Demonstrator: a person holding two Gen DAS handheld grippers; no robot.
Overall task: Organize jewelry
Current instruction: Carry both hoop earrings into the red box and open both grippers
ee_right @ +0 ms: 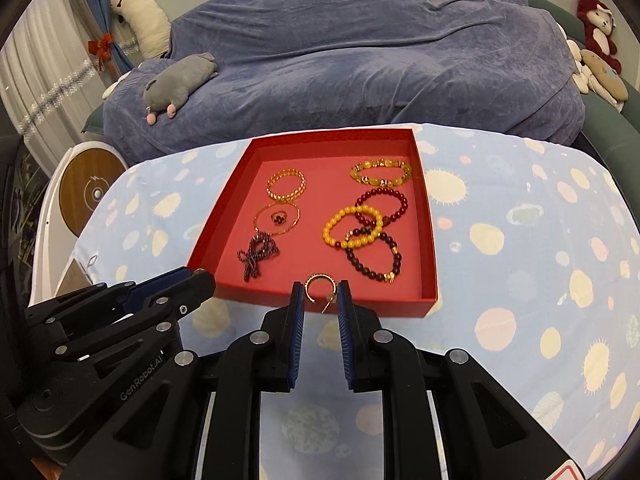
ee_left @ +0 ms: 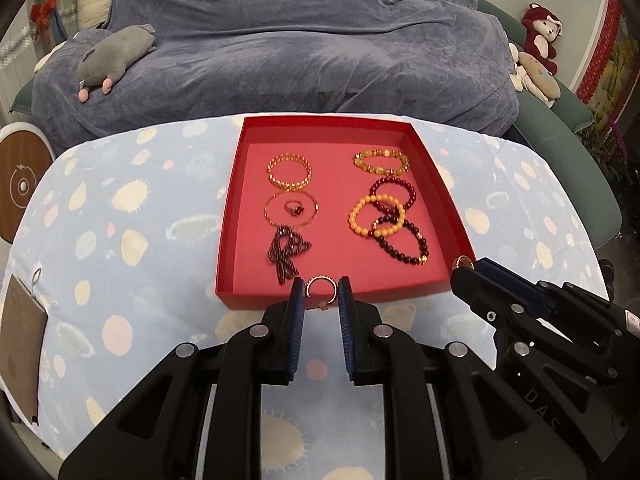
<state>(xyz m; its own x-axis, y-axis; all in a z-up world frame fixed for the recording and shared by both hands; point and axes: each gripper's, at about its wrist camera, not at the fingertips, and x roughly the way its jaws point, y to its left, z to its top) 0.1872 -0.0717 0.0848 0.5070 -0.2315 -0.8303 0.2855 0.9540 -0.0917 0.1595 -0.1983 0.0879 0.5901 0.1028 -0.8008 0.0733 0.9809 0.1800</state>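
Observation:
A red tray point(ee_left: 234, 240) point(ee_right: 428, 240) sits on the spotted blue cloth and holds several bracelets, a gem ring point(ee_left: 295, 209) inside a thin gold bangle, and a dark beaded bow point(ee_left: 286, 250). My left gripper point(ee_left: 321, 296) is shut on a gold hoop earring point(ee_left: 320, 280), held above the tray's near wall. My right gripper point(ee_right: 321, 294) is shut on a second gold hoop earring point(ee_right: 319, 280), also over the near wall. Each gripper shows in the other's view, the right one point(ee_left: 466, 266) and the left one point(ee_right: 200, 274).
A sofa under a blue-grey cover point(ee_left: 300, 52) stands behind the table with a grey plush toy point(ee_left: 116, 56) on it. A round wooden-topped device point(ee_right: 90, 192) stands left of the table. A brown card point(ee_left: 20, 344) lies at the table's left edge.

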